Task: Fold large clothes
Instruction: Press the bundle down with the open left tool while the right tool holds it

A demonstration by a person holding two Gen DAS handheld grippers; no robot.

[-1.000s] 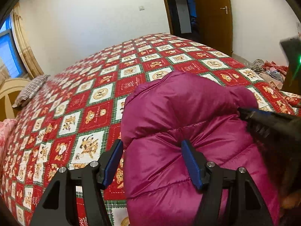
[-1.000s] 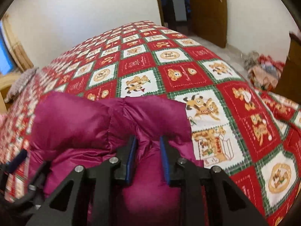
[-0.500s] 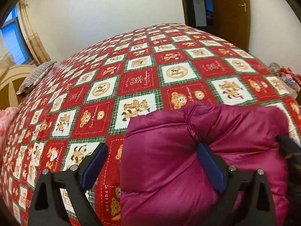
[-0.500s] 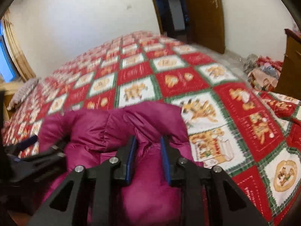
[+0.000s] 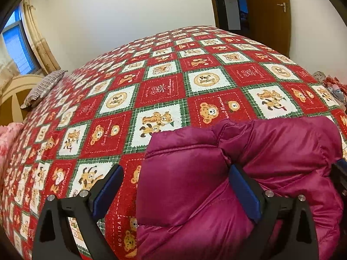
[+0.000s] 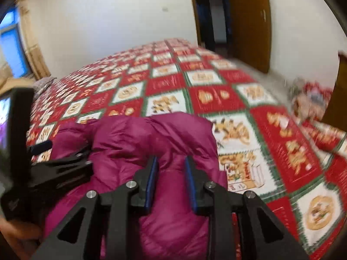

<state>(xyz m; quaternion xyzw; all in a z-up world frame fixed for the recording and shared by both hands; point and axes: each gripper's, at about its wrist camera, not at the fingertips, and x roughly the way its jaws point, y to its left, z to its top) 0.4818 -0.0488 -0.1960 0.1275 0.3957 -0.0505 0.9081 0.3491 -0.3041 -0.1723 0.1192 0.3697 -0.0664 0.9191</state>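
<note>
A puffy magenta down jacket [image 5: 249, 162] lies bunched on the bed near its front edge; it also shows in the right wrist view [image 6: 151, 143]. My left gripper [image 5: 175, 184] is wide open, its left finger over the bedspread and its right finger pressed into the jacket's fabric. My right gripper [image 6: 170, 173] is closed down on a fold of the jacket, fabric filling the narrow gap between its blue pads. The left gripper's body shows at the left of the right wrist view [image 6: 60, 169].
The bed carries a red, white and green bear-patterned quilt [image 5: 164, 82]. A striped pillow [image 5: 43, 86] and a headboard lie at far left. A wooden door [image 5: 269, 10] and a heap of clothes on the floor [image 6: 310, 99] are at right.
My left gripper opened wider and drew back and up, so more quilt shows. The right gripper kept its hold on the jacket and is moving, its view blurred.
</note>
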